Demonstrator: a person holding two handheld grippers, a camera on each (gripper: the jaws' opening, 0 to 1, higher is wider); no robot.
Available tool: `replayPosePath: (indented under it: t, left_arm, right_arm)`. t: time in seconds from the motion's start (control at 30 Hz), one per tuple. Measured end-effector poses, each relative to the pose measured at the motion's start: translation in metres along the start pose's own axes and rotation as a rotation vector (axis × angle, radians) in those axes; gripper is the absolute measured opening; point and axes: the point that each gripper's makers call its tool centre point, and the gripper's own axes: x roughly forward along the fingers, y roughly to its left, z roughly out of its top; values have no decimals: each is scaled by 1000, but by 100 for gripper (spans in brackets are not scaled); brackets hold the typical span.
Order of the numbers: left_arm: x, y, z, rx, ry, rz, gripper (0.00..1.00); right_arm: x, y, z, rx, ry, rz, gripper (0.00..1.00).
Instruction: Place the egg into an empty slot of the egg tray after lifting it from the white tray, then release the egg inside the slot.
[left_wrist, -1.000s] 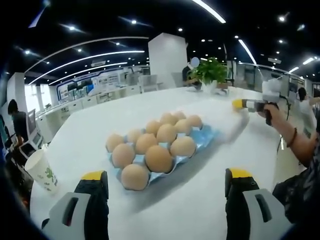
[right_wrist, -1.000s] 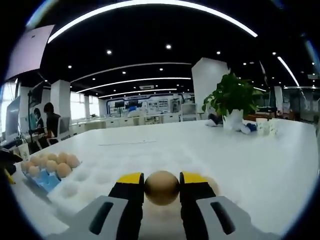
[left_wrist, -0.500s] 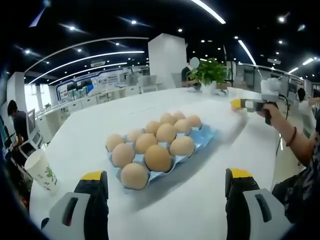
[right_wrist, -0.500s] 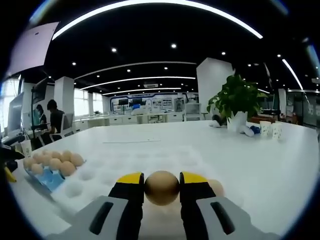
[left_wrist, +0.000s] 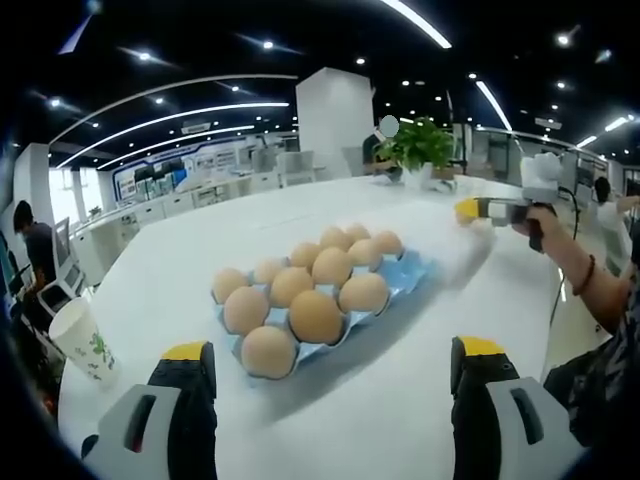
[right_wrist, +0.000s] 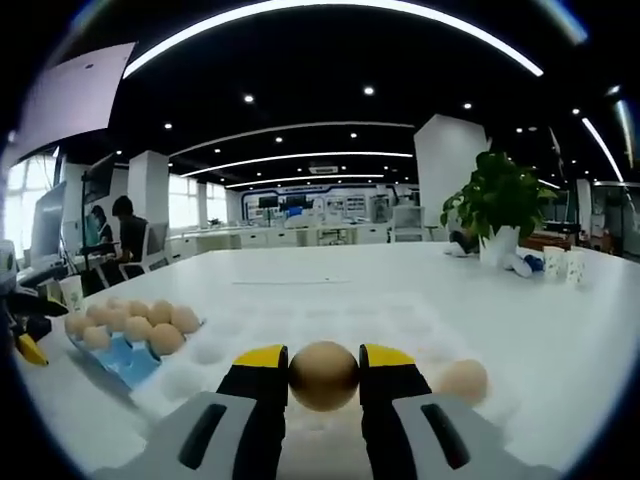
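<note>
Brown egg (right_wrist: 323, 375) sits clamped between the yellow-tipped jaws of the right gripper (right_wrist: 323, 372), raised above the white tray (right_wrist: 330, 325). A second egg (right_wrist: 461, 381) lies in the white tray just right of the jaws. Further left, the blue egg tray (right_wrist: 128, 357) carries a cluster of eggs, with bare slots at its near end.

In the left gripper view, the left gripper (left_wrist: 325, 365) hangs with jaws wide apart, gripping nothing, over the white table (left_wrist: 180, 265). A paper cup (left_wrist: 85, 343) stands at the table's left edge. Far back, a potted plant (left_wrist: 420, 147) stands on the table.
</note>
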Motion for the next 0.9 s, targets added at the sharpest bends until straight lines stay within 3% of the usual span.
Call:
replayPosePath:
  t: [0.9]
  left_arm:
    - [-6,4,-2,-5,-6,10,100]
  right_arm:
    - [5,62,0,-34,14,141,29]
